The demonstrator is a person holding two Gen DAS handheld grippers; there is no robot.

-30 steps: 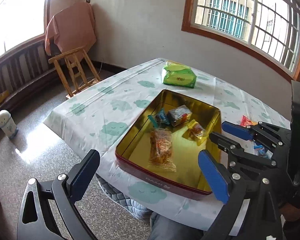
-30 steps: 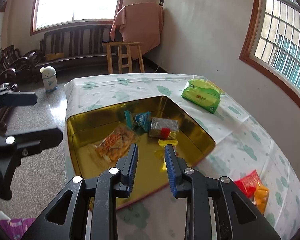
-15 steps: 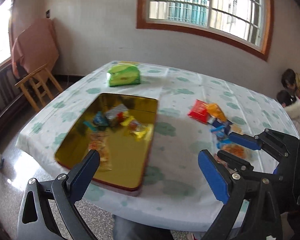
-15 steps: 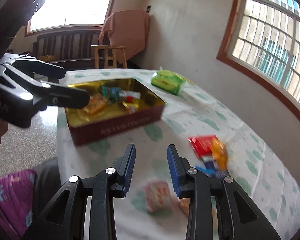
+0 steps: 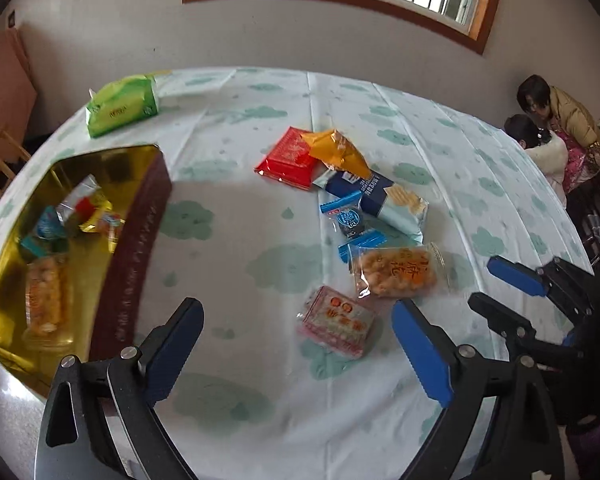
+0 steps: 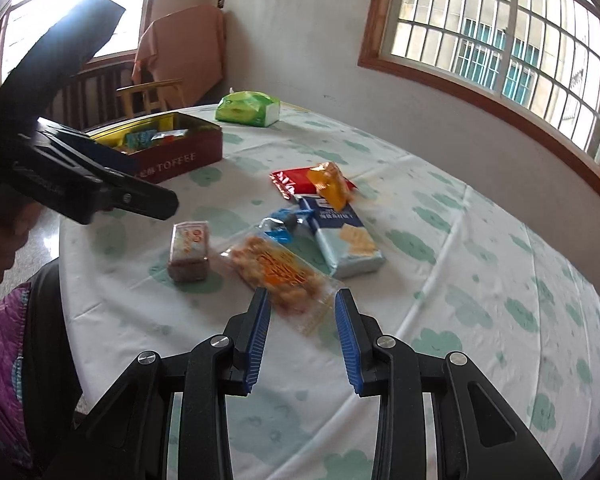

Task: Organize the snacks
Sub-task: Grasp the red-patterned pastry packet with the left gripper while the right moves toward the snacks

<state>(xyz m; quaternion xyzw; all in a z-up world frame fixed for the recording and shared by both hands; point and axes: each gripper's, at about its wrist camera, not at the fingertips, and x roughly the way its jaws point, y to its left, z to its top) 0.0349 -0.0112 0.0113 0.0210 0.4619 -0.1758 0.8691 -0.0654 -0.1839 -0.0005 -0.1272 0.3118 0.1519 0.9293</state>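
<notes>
A red toffee tin (image 5: pixel 140 248) (image 6: pixel 172 160) with a gold inside holds several snack packs. Loose snacks lie on the tablecloth: a pink pack (image 5: pixel 334 322) (image 6: pixel 190 250), a clear pack of orange crackers (image 5: pixel 396 272) (image 6: pixel 280 272), a blue wrapped sweet (image 5: pixel 350 222), a blue biscuit pack (image 5: pixel 384 200) (image 6: pixel 342 236), a red pack (image 5: pixel 290 158) and an orange pack (image 5: pixel 336 150). My left gripper (image 5: pixel 296 350) is open and empty, above the pink pack. My right gripper (image 6: pixel 302 334) (image 5: pixel 500 286) is open and empty, just short of the cracker pack.
A green tissue pack (image 5: pixel 120 104) (image 6: pixel 248 108) lies at the table's far side. A wooden chair (image 6: pixel 152 94) draped with cloth stands behind the table. Two people (image 5: pixel 548 128) are beyond the table's right edge.
Both grippers have swung from over the tin to the loose snacks on the right. The right gripper's jaws have opened wider. Nothing has been picked up.
</notes>
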